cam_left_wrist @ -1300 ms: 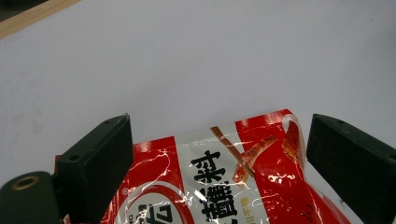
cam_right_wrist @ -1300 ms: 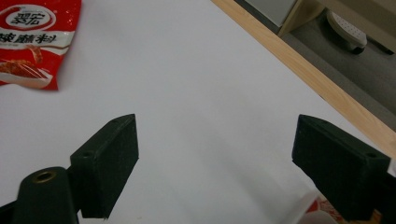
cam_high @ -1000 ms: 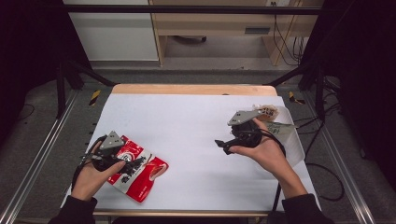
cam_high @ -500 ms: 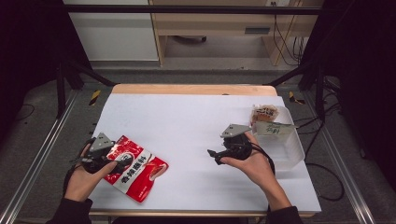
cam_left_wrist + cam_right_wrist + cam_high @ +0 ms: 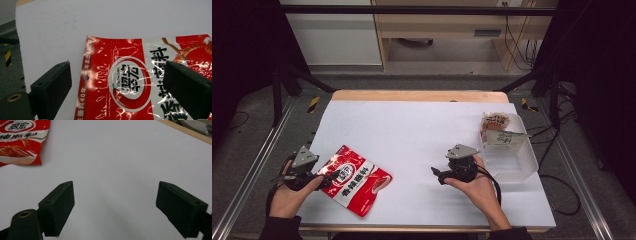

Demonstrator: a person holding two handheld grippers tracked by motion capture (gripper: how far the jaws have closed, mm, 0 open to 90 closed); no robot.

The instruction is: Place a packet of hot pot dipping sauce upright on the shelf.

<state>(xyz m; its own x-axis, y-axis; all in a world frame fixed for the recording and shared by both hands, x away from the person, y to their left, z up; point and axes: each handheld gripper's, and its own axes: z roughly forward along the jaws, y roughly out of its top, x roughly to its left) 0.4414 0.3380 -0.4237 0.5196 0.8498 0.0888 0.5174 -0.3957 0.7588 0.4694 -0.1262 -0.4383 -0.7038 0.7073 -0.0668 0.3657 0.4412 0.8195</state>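
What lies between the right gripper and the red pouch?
Nothing: in the high view, bare white table separates the right gripper from the red pouch.

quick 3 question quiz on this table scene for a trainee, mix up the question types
1. True or false: the left gripper has its jaws shut tight on the red pouch.
2. Which thing lies nearest the right gripper? A) red pouch B) clear plastic tub C) yellow marker
3. Fill in: inside the tub, the small packets lie at its ___ end, seen from the person.

Key
1. False. The jaws stand open, with the pouch's top edge between them.
2. B. The tub sits just beside the hand that holds that gripper.
3. Far. The near part of the tub is bare.
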